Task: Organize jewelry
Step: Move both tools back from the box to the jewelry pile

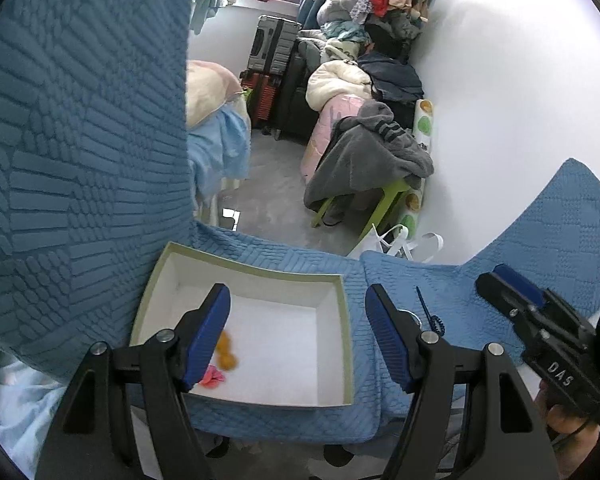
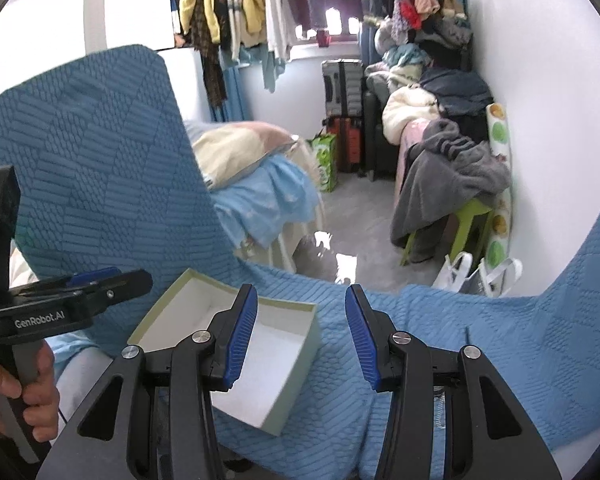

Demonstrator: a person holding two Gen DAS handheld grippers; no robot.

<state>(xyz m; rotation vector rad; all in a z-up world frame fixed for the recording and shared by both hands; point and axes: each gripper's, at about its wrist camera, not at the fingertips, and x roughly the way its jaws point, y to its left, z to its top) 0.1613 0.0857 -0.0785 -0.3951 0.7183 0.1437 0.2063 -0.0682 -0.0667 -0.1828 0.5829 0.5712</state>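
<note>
Blue-padded left gripper (image 1: pixel 298 332) hangs with its fingers spread wide and nothing between them, poised over the shallow pale-green cardboard box with a white lining (image 1: pixel 342 312), probably because its piece is already dropped in. Orange beads (image 1: pixel 225 354) and a pink trinket (image 1: pixel 213 376) lie in the box's near-left corner. Beside the box, a thin dark-blue spiral-ended hair tie (image 1: pixel 430 312) waits on the textured blue chair cover (image 1: pixel 520 240). Further right, the right gripper (image 2: pixel 301 330) stands moderately parted and empty.

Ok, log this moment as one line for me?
step: organize jewelry | left gripper: open, empty, above box | right gripper: open, empty | in box: orange piece, pink piece | on blue cover: dark blue piece
</note>
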